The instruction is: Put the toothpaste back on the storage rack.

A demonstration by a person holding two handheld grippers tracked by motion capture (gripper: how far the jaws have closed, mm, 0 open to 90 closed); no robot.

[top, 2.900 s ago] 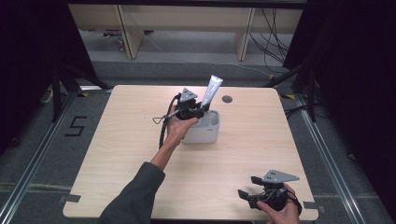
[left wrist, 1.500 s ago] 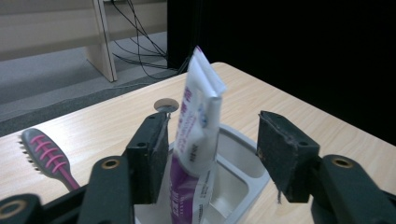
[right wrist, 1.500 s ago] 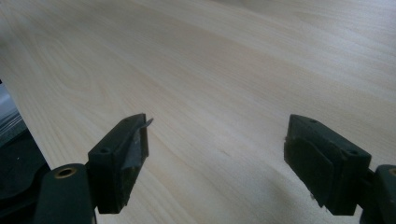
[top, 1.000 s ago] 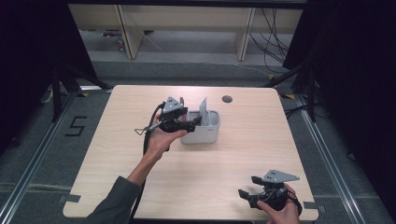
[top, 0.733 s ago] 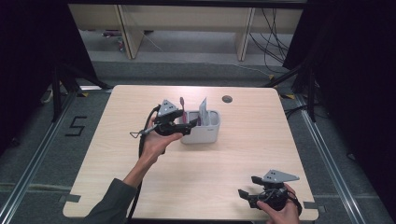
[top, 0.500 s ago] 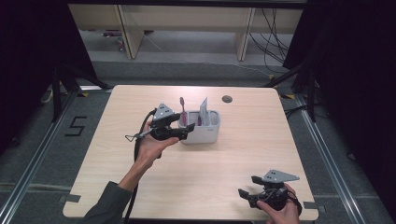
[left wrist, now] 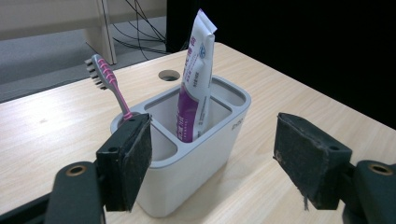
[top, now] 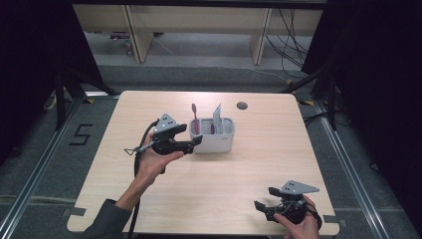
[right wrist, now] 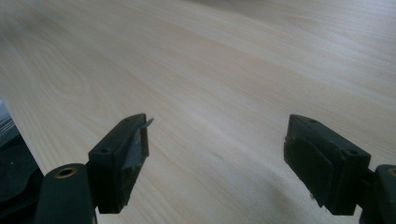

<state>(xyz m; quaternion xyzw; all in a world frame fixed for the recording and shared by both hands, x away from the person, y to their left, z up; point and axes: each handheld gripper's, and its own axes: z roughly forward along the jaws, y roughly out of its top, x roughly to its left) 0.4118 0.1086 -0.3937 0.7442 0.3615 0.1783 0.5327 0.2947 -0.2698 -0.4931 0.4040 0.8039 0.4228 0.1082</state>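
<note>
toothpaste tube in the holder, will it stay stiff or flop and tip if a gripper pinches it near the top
The toothpaste tube looks soft and flattened toward its crimped top, so a pinch there would probably bend it. It leans loosely in the white holder compartment, so it likely lifts out easily. The glossy film may be somewhat slippery against the pads.

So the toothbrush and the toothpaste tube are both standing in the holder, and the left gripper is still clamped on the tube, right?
Not clamped: in the left gripper view the left gripper is open, clear of the toothpaste tube. Tube and toothbrush do stand in the holder.
</note>
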